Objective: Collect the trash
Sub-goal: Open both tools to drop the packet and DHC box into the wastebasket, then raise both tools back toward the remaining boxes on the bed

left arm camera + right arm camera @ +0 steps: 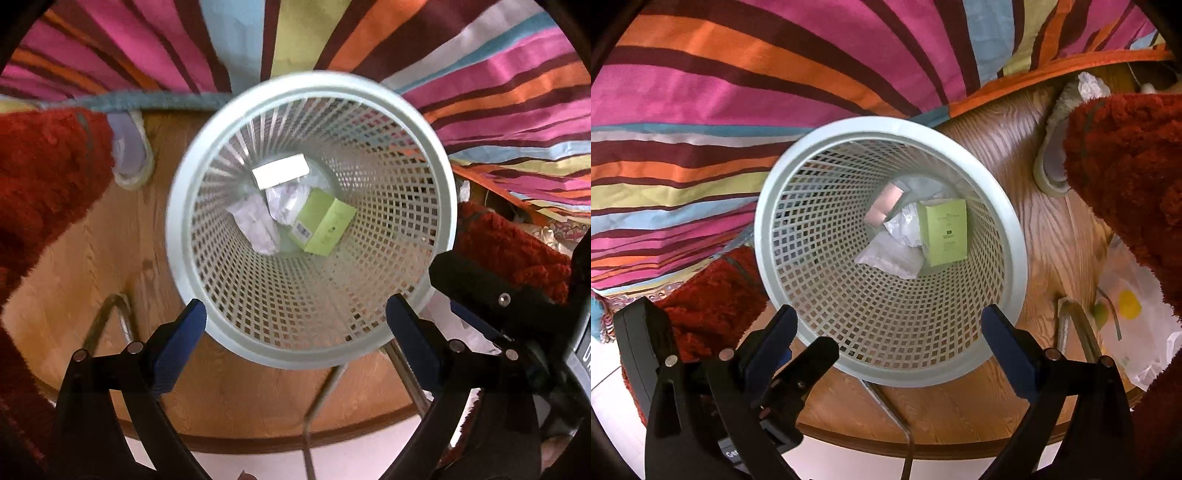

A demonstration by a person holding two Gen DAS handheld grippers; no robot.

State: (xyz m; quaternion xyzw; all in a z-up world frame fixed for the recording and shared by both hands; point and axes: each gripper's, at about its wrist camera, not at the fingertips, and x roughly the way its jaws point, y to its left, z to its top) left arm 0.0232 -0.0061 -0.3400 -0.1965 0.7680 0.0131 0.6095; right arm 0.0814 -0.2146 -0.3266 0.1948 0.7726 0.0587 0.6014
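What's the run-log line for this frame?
left gripper: open, empty | right gripper: open, empty | both over bin | in bin: green box, crumpled paper, white box

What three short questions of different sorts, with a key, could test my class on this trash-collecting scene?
1. True or false: both the left gripper and the right gripper are open and hold nothing.
2. Which box lies in the mesh wastebasket beside the crumpled paper? A) green box B) blue box C) black box
3. Fill in: the wastebasket stands on a ______ table.

Key: 1 true. 2 A, the green box. 3 wooden.
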